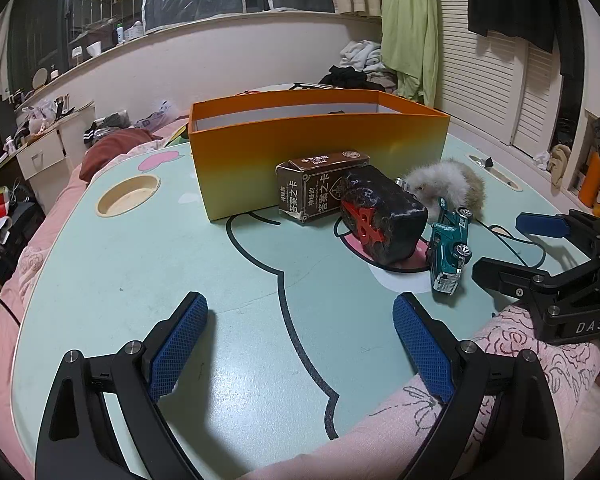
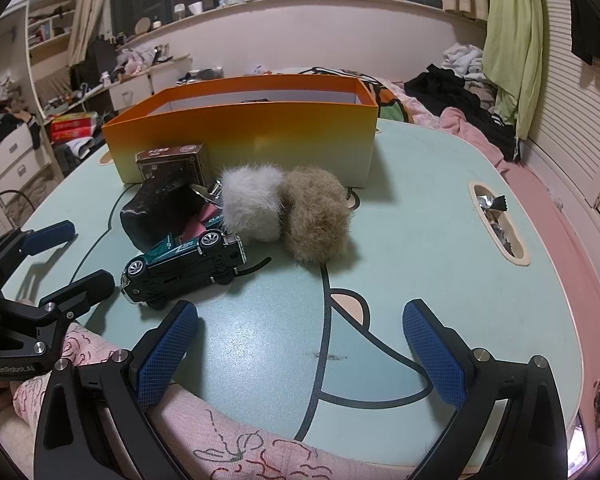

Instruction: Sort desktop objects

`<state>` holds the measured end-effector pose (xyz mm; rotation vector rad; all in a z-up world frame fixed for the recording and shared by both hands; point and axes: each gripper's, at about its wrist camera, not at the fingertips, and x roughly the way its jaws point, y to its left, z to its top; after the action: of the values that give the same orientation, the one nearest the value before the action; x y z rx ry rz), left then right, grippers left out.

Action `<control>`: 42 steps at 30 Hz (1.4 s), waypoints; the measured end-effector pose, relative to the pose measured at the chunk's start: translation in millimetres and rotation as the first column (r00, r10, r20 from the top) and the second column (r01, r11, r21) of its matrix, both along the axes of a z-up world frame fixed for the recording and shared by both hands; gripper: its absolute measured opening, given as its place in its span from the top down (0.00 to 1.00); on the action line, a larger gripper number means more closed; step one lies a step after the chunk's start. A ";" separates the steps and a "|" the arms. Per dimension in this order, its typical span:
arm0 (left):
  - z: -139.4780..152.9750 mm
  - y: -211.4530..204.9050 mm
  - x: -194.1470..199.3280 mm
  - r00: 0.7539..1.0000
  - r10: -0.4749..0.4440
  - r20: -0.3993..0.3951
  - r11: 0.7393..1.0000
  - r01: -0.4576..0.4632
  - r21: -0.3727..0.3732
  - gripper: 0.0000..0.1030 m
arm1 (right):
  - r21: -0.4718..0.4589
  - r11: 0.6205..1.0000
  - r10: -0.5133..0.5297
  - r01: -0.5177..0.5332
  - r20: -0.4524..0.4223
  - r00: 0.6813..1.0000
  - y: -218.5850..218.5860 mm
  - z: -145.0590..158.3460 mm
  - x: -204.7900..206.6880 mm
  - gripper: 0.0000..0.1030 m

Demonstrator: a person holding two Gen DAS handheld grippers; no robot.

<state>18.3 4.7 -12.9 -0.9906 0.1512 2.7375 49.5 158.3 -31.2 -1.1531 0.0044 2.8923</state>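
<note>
Both the left tongs [image 1: 300, 344] and the right tongs [image 2: 302, 346] are held released over the desk [image 1: 160, 272], nothing between them. Grouped just before the orange box [image 1: 316, 148] are seen a card box [image 1: 320, 188], a black block [image 1: 384, 220], a fur ball [image 2: 288, 210] and a toy car [image 2: 184, 266] on its side

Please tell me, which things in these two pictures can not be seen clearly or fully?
- Orange box contents: both views, the near wall hides the inside; only a dark bit shows over the rim.
- Card box: right wrist view, the black block covers its lower part.
- Toy car: lies on its side, so its far side is hidden.
- Slot contents: too small to name.
</note>
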 end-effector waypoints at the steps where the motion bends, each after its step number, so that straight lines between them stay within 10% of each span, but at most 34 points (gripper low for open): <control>1: 0.4 0.1 0.2 1.000 0.000 0.000 1.000 0.000 0.000 0.09 | 0.000 1.000 0.000 0.000 0.000 1.000 0.1 0.0 0.0 0.00; 42: 1.2 -1.6 2.9 1.000 -0.002 -0.001 1.000 0.002 0.000 0.09 | -0.118 0.993 -0.004 -0.008 -0.101 0.995 16.6 12.4 12.7 0.08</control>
<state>21.2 3.1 -11.7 -0.9891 0.1517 2.7364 62.3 174.8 -18.8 -1.0207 0.1796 2.9850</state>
